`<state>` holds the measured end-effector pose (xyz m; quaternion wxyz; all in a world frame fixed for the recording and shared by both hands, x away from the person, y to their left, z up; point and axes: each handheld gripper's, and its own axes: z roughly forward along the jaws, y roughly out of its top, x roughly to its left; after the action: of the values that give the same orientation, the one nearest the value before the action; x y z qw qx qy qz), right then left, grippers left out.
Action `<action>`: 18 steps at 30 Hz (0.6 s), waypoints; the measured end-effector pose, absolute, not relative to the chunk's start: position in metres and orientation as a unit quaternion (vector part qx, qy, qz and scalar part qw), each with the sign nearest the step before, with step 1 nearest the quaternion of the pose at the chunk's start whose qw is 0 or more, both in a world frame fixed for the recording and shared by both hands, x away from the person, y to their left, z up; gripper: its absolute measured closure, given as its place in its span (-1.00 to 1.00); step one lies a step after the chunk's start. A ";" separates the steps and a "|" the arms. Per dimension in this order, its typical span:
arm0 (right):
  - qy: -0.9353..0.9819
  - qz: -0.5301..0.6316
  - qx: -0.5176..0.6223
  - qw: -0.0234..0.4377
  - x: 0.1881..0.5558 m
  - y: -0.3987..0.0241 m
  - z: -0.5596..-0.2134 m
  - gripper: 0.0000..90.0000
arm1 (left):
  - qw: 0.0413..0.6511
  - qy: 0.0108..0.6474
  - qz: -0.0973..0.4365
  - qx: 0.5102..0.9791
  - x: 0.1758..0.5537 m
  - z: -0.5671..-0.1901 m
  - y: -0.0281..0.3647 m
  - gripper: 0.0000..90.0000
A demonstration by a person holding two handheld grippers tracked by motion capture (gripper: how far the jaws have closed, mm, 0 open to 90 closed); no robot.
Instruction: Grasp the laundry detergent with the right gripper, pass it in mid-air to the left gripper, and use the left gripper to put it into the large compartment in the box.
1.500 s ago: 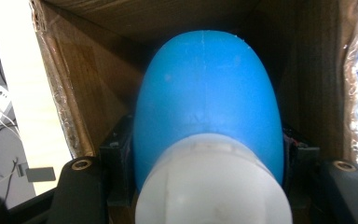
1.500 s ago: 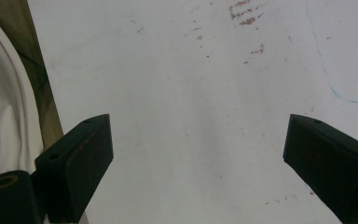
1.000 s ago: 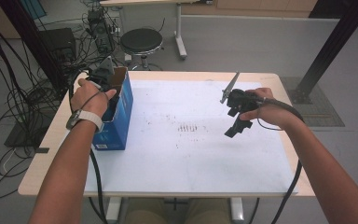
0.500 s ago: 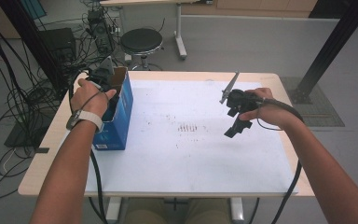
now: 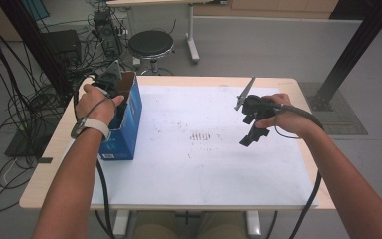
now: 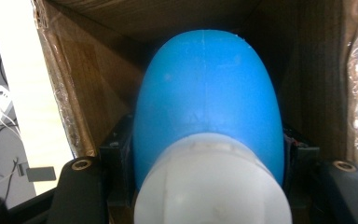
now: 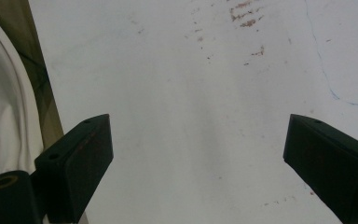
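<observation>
- Left gripper (image 6: 205,186) is clamped on a blue bottle (image 6: 207,102) inside the cardboard box (image 5: 129,107).
- Right gripper (image 7: 198,158) is held wide open, empty, above the white tabletop (image 5: 204,164).

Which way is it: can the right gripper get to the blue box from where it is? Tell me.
Probably yes. The right gripper hangs open over the white sheet, with only bare sheet between it and the blue box. The left gripper already grips a blue bottle inside the opening, so only the side is free.
</observation>
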<state>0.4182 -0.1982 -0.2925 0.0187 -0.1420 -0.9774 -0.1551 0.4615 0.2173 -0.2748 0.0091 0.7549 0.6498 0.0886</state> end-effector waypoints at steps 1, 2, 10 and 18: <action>-0.978 -0.155 -0.142 0.019 0.418 -0.198 -0.293 -0.82 | 0.010 0.650 0.088 0.755 0.461 -0.275 0.217 -0.17; -0.977 -0.156 -0.143 0.019 0.418 -0.198 -0.293 -0.82 | 0.010 0.650 0.088 0.755 0.461 -0.275 0.217 -0.17; -0.978 -0.154 -0.142 0.019 0.418 -0.198 -0.292 -0.82 | 0.010 0.651 0.086 0.754 0.461 -0.275 0.219 -0.17; -0.978 -0.154 -0.141 0.021 0.418 -0.197 -0.292 -0.82 | 0.009 0.651 0.084 0.754 0.461 -0.274 0.219 -0.17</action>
<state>0.4179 -0.1968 -0.2925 0.0205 -0.1406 -0.9779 -0.1535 0.4608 0.2187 -0.2744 0.0088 0.7541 0.6513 0.0842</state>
